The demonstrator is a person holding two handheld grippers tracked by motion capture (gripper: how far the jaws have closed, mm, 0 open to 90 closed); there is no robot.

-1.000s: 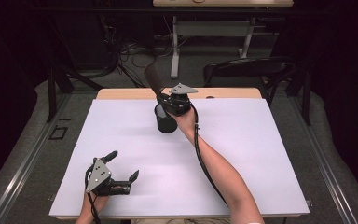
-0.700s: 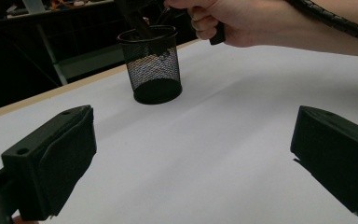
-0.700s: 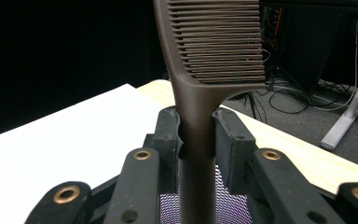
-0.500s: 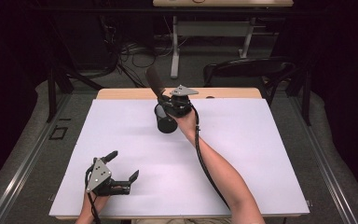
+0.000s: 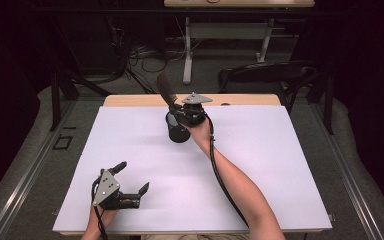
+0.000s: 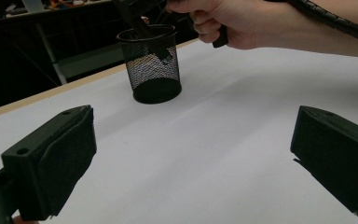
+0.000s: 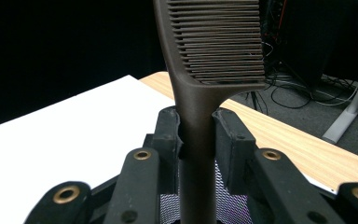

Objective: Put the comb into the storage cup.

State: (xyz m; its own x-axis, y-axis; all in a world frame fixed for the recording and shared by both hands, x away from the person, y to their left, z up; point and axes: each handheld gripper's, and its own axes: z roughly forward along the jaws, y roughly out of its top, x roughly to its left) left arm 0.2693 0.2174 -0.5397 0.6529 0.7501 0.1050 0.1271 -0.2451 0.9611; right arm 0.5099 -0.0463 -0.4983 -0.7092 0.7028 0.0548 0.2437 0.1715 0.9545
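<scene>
Right gripper is clamped on the handle of a dark comb, teeth upward, directly above the mesh cup on the desk. The comb looks light, rigid and smooth, so liable to slip; the handle below the teeth is the sound hold. Left gripper rests spread wide, empty, well apart from the cup.

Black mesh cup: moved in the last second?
No. The black mesh cup sits at the same spot near the table's wooden far edge, under the right gripper.
</scene>
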